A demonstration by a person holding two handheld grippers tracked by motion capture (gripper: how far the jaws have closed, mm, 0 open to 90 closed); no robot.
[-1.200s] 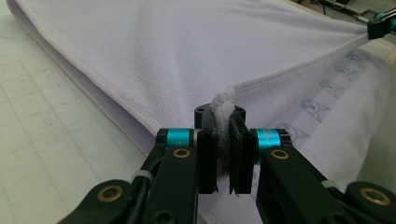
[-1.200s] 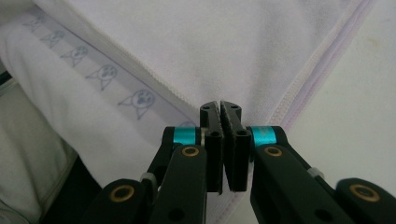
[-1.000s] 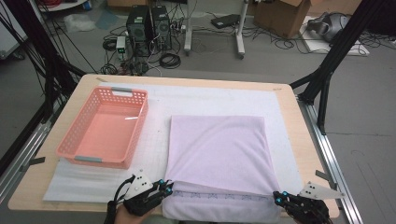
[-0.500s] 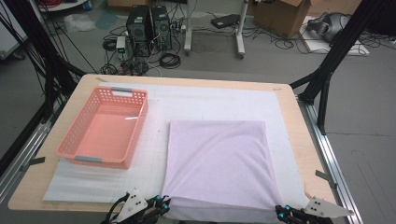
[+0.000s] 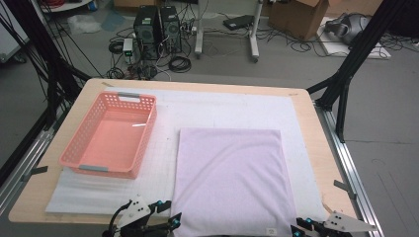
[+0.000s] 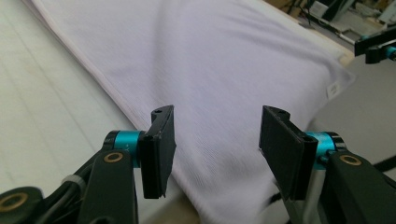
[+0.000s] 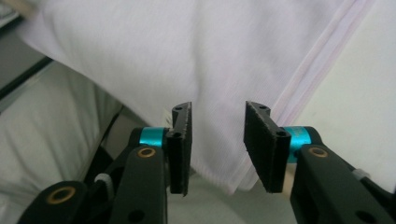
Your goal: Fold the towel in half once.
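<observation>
Cloth laid flat on table; both tongs released at its near corners.

The table (image 5: 316, 123) carries a white foam mat (image 5: 227, 106), with the lilac cloth (image 5: 230, 182) spread flat from centre toward 5 o'clock and an empty pink basket (image 5: 108, 134) at 9 o'clock. The high view alone gives this layout. The left tongs (image 5: 170, 223) sit at 7 o'clock beside the cloth's near left corner; the left gripper view adds that the jaws have just been opening and stand wide apart, cloth beneath them, not pinched. The right tongs (image 5: 296, 229) sit at 5 o'clock; the right gripper view shows jaws just opened, moderately apart, with the cloth's hemmed corner beyond them, unheld.
</observation>
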